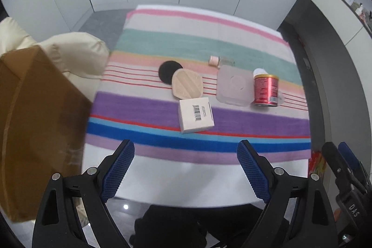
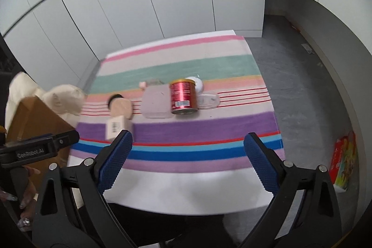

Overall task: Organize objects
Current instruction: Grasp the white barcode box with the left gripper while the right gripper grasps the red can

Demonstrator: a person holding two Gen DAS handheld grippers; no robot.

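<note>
- My left gripper (image 1: 186, 166) hangs above the near edge of the striped cloth (image 1: 232, 117), jaws wide apart with nothing between them.
- My right gripper (image 2: 188, 155) is the same: spread wide, empty, over the cloth's near stripes.
- The things to sort lie in a loose row across the middle of the cloth: a white barcode box (image 1: 196, 114) nearest me, a beige hexagonal compact (image 1: 187, 84) touching its far edge and overlapping a black round pad (image 1: 167, 70).
- To the right sits a frosted square lid (image 1: 234, 85), with a red tin (image 1: 265, 90) standing upright just beside it and a small clear bottle with a pink cap (image 1: 220, 61) lying behind.
- A brown cardboard box (image 1: 34, 120) stands off the cloth on my left, beside a cream bag (image 1: 76, 52); I judge it the likely bin.
- I reckon the white box is the left gripper's first pick: I should straddle its two long sides squarely and keep clear of the compact.
- The tin suits my right; I'd close low on its wall so it doesn't tip onto the lid.
</note>
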